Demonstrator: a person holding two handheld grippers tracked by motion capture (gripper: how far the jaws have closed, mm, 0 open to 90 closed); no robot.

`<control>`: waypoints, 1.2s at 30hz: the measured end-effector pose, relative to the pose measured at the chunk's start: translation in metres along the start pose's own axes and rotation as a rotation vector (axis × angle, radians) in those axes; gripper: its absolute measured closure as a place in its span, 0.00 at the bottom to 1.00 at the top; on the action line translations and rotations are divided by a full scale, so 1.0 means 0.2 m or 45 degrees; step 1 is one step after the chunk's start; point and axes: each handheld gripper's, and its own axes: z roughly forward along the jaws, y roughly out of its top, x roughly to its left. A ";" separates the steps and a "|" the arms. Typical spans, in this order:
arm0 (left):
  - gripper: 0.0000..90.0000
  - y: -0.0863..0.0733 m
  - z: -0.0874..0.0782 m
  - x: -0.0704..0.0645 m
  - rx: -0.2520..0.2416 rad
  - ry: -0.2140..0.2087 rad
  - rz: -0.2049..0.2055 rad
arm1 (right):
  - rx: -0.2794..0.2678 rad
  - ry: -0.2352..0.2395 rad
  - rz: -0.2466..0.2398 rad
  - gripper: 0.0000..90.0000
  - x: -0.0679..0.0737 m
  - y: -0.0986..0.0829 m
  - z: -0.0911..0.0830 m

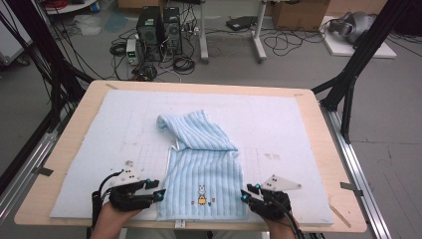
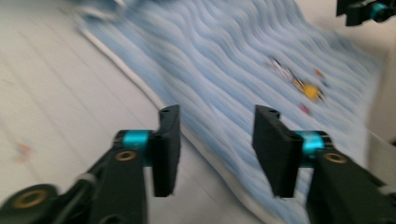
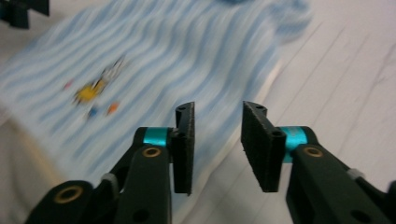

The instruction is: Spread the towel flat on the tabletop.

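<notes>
Both the left gripper [image 1: 158, 193] and right gripper [image 1: 245, 194] flanked the light-blue striped terry towel [image 1: 204, 169], fingers open, gripping nothing.

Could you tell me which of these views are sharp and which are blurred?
High view: sharp and evenly lit, the towel crisp. Left gripper view: the left gripper fairly sharp, the towel smeared by blur. Right gripper view: the right gripper clear, the towel and its rabbit motif streaked.
</notes>
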 end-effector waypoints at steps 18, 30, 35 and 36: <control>0.66 0.18 0.36 0.15 0.086 0.194 0.012 | 0.133 -0.148 -0.013 0.70 -0.12 0.17 0.35; 0.97 0.18 0.33 0.08 0.217 0.140 0.125 | 0.148 -0.058 -0.066 0.93 -0.09 0.13 0.26; 0.97 0.15 0.27 0.04 0.251 0.062 0.126 | 0.154 -0.032 -0.084 0.93 -0.07 0.07 0.17; 0.97 0.14 0.26 0.03 0.256 0.047 0.126 | 0.149 -0.032 -0.086 0.93 -0.07 0.06 0.15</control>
